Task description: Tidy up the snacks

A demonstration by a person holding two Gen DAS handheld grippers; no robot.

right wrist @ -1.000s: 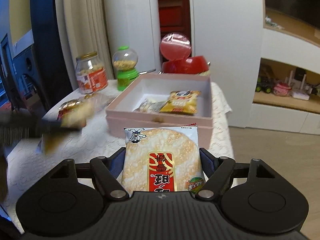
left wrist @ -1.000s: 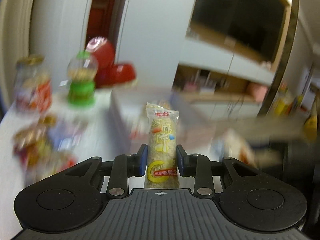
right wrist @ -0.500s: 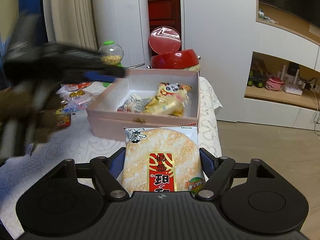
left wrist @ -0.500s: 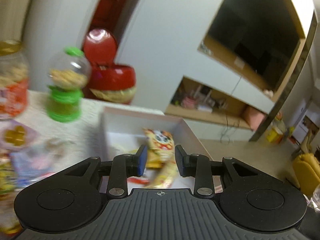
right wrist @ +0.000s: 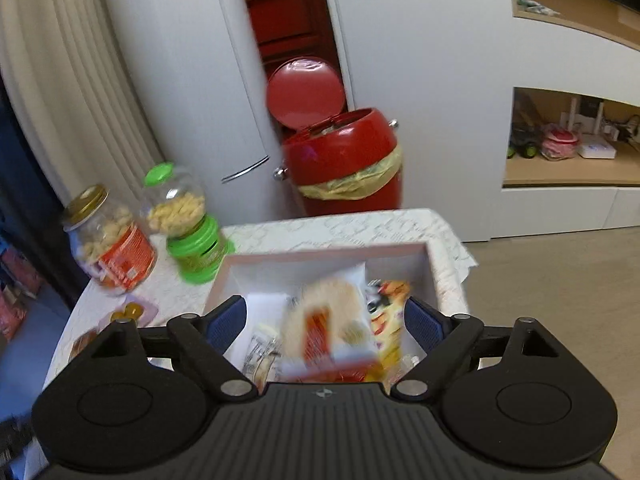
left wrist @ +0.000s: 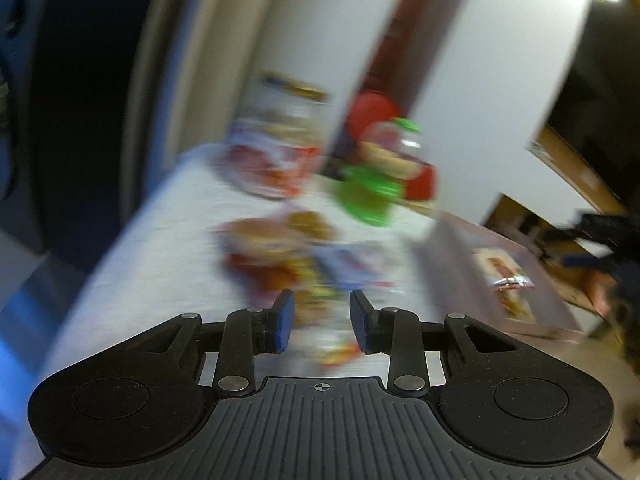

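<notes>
Right gripper (right wrist: 325,322) jaws just opened, rice cracker pack (right wrist: 326,330) loose over pink box (right wrist: 328,249); our left gripper (left wrist: 322,322) grips nothing.

the pink box (right wrist: 328,254) lies open from above, snack packets (right wrist: 332,328) filling its floor — two jars (right wrist: 112,240) crowd its left side, while loose snacks (left wrist: 296,256) clutter the cloth beyond.

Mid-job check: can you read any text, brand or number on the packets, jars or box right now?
No text can be read.
Rice cracker packet: red label, motion-blurred.
Glass jar: orange label, print too small to read.
Yellow packet: print blurred.
Left wrist view: everything smeared.
</notes>
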